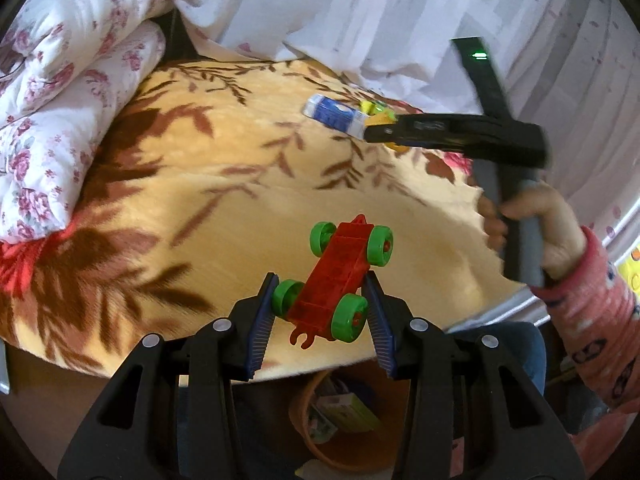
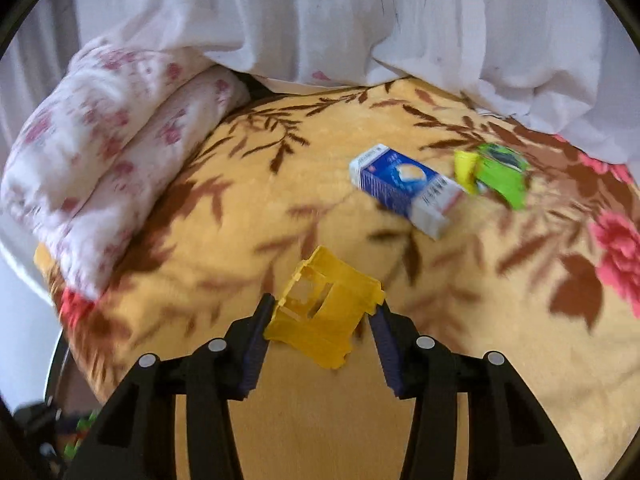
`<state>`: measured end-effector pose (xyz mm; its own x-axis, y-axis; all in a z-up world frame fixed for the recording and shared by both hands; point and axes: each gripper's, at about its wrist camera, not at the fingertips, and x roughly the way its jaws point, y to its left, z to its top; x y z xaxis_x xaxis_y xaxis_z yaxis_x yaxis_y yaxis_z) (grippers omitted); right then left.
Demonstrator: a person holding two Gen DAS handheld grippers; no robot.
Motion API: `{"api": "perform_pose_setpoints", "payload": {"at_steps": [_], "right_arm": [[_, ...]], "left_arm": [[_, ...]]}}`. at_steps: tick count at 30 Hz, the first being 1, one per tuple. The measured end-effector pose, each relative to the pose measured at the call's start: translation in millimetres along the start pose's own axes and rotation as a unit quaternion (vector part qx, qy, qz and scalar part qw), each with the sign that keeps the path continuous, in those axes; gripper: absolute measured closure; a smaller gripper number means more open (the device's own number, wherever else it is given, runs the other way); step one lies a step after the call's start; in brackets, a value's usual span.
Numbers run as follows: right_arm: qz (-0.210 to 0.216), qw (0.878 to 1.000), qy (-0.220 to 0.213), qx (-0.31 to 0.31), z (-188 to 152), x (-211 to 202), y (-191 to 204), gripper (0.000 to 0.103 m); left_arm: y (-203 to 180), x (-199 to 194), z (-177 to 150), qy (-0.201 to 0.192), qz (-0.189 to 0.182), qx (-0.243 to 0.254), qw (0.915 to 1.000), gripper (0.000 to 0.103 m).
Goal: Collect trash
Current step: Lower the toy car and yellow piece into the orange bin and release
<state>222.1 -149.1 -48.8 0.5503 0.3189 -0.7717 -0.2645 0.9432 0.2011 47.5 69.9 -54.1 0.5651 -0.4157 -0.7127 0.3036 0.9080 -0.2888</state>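
Observation:
My left gripper is shut on a red toy car chassis with green wheels, held above the bed's front edge. My right gripper is shut on a yellow plastic toy piece, held above the blanket. In the left wrist view the right gripper reaches in from the right, beside a blue and white carton. That carton lies on the blanket, with a green and yellow wrapper just right of it.
A yellow blanket with brown leaves covers the bed. A folded floral quilt lies at the left, white bedding at the back. An orange bin holding packaging stands on the floor below the left gripper.

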Motion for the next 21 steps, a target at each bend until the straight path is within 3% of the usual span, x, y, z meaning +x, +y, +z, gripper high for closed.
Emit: {"api": "perform_pose_setpoints", "payload": {"at_steps": [10,21], "right_arm": [[0.004,0.998,-0.025,-0.054,-111.0,-98.9,12.2,0.056],[0.001,0.996,0.011,-0.084,-208.1,-127.4,15.2,0.055]], "left_arm": [[-46.6,8.4,-43.7,0.045,-0.020,0.033,0.9983,0.061],[-77.8,32.6,-96.5,0.110,-0.016,0.063,0.9918,0.061]]}}
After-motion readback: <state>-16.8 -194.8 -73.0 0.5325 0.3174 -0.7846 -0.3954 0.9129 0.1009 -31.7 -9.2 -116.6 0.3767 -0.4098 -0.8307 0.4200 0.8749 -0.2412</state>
